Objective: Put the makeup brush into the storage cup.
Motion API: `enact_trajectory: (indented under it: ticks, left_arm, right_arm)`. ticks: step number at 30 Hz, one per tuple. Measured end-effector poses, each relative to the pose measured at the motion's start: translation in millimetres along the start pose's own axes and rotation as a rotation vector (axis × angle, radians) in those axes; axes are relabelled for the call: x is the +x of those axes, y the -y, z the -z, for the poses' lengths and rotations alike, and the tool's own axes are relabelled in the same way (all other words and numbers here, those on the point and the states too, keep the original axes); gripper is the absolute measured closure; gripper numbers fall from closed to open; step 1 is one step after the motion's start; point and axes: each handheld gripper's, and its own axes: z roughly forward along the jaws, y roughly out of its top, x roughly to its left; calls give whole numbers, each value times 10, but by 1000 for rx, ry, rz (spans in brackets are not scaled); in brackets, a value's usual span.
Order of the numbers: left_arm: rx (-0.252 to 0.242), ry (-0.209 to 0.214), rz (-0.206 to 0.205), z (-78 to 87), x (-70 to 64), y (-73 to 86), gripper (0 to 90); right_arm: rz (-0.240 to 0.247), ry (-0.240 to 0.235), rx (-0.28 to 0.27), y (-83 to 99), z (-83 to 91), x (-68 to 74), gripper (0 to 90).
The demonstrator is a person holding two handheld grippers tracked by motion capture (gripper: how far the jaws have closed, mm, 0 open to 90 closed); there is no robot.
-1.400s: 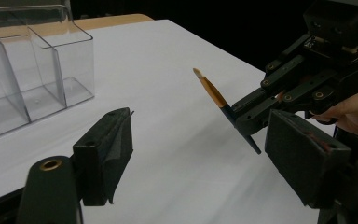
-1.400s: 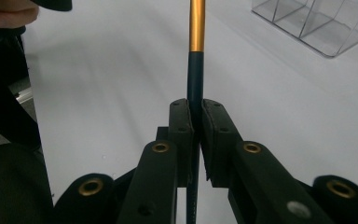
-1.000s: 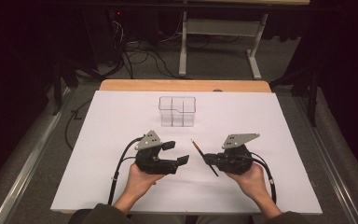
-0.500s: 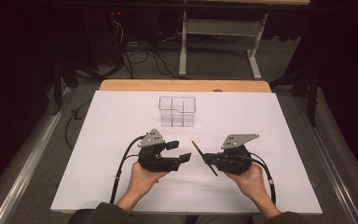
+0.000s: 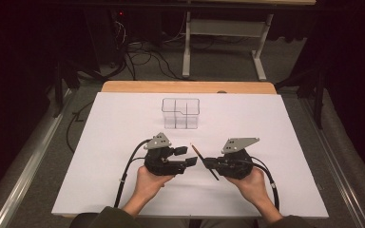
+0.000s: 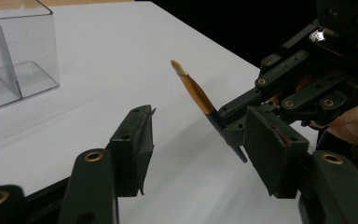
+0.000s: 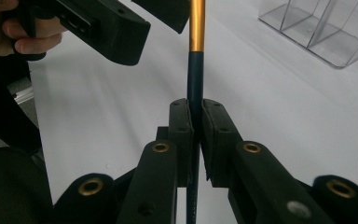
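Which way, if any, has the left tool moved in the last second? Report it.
Yes: the left tool has edged right, toward the pencil, judged against the clear box.

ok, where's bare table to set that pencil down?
Free: white table left of the left tongs, right of the right tongs, and both sides of the clear divided plastic box. Crowded: between the tongs, around the orange-and-dark pencil.

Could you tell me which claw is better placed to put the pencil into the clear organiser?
Probably the right. The right claw is already shut on the pencil, while the left claw stands open beside it, holding nothing. The clear organiser sits straight ahead, about equally near both.
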Motion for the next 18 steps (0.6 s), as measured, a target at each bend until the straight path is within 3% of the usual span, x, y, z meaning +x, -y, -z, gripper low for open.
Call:
enact_trajectory:
  ticks: [18]
  left_arm:
    - [-11, 68, 28, -34, 12, 2, 608]
  right_arm:
    - [24, -15, -7, -34, -59, 67, 852]
